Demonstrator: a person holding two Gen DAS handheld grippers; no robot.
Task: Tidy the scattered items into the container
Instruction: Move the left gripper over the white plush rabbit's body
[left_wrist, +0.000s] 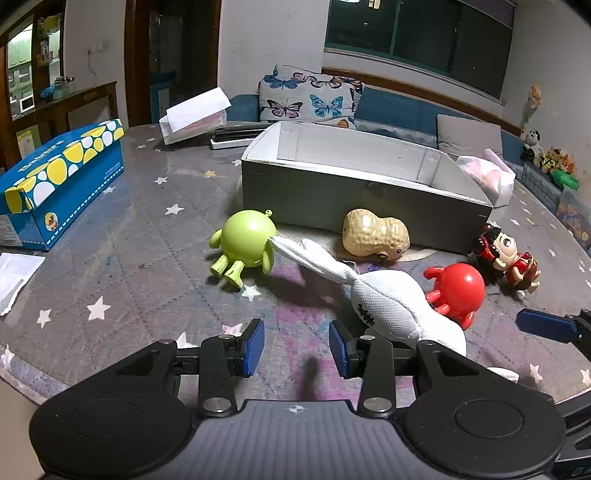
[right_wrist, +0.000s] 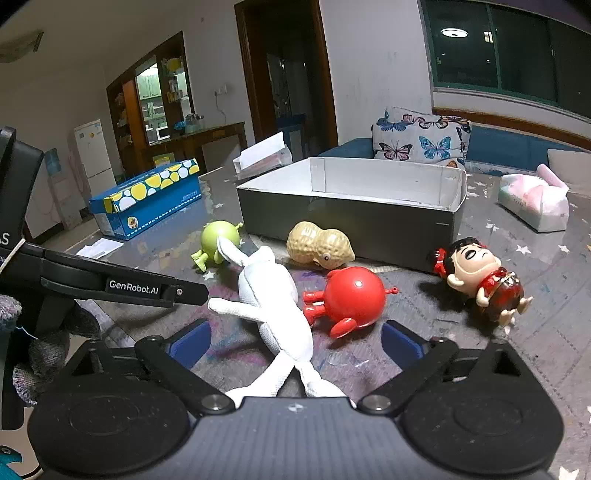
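**Five toys out, box empty**

Right under your right gripper lies the white cloth toy. Its fingers are spread wide and hold nothing. The toy's long legs run back between them, under the camera. Your left gripper is spread too, not as wide, and it holds nothing. It hangs low over the star cloth, just left of the white cloth toy's body.

Use the grey box as your mark. You can see most of its inside, and no toy shows in it. So the job looks like it is only starting.

All five toys lie in front of the grey box:
- The peanut toy lies just in front of the box's near wall.
- The green round toy is in front of the box's left corner.
- The red round toy is farther out from the box than the peanut.
- The little doll lies on its side near the box's right corner.
- The white cloth toy is the farthest from the box. One long ear reaches up to the green toy.

Both grippers point toward the grey box, side by side. All five toys still need to go in.
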